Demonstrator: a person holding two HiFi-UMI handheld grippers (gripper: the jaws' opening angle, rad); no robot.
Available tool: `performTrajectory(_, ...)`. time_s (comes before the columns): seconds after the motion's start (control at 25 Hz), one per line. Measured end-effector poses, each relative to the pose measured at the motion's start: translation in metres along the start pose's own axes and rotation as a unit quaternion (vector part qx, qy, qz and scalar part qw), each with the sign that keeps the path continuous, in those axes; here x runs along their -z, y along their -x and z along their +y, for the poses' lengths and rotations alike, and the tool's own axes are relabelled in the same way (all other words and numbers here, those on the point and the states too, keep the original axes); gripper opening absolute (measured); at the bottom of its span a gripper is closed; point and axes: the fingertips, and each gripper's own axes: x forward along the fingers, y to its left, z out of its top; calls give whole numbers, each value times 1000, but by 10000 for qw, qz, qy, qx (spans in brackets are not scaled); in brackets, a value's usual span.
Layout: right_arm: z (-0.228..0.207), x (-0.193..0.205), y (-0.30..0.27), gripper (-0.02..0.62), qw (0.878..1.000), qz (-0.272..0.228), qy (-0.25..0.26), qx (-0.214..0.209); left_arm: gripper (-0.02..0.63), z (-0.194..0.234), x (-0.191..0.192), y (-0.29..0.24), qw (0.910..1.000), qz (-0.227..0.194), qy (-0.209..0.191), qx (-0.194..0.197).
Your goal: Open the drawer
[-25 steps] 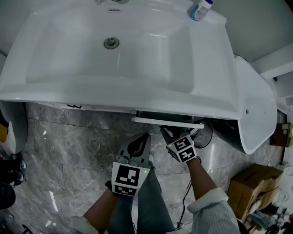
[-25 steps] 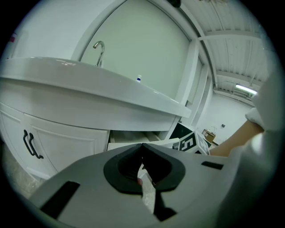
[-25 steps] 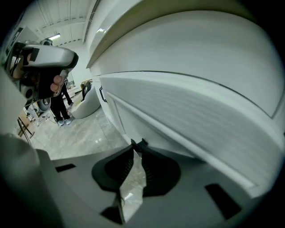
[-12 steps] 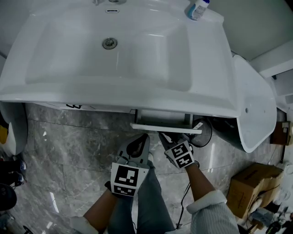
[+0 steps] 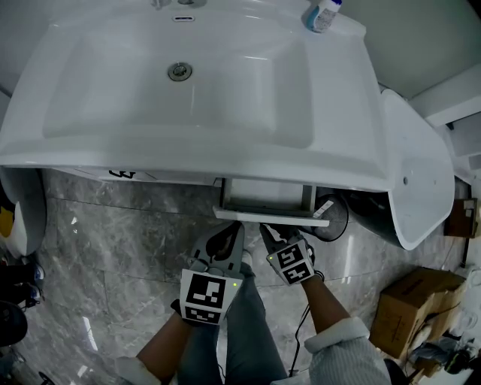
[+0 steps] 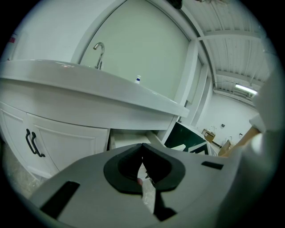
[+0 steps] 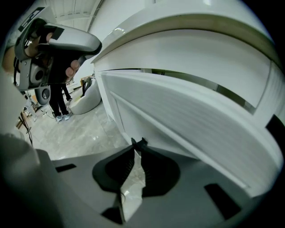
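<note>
The white drawer under the basin stands partly pulled out, and its front fills the right gripper view. My right gripper sits at the front's lower edge. Its jaws are closing, and the tips meet on that edge, with only floor showing in the gap behind them. My left gripper hangs just left of it, below the drawer front. It is shut, its tips touching with nothing between them.
The white basin overhangs the drawer, with a bottle at its back right corner. A white tub-like fixture, a dark round object and a cardboard box stand to the right. Black door handles show on the cabinet to the left.
The drawer has slid further out from under the basin, towards me, and my right gripper has moved back with it. My left gripper has stayed where it was.
</note>
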Motion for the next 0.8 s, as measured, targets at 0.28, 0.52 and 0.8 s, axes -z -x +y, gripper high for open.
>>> performTrajectory(0.28, 3, 4, 2, 46, 10000, -17, 64, 40, 17, -2, 3, 4, 10000, 30, -17, 30)
performTrajectory(0.52, 2, 4, 4, 40, 9995, 23, 312, 66, 17, -1, 3, 6, 10000, 51, -50, 59)
performTrajectory(0.8, 1, 8, 5, 37, 9986, 30, 526, 74, 17, -1, 0, 6, 9998, 87, -156, 91)
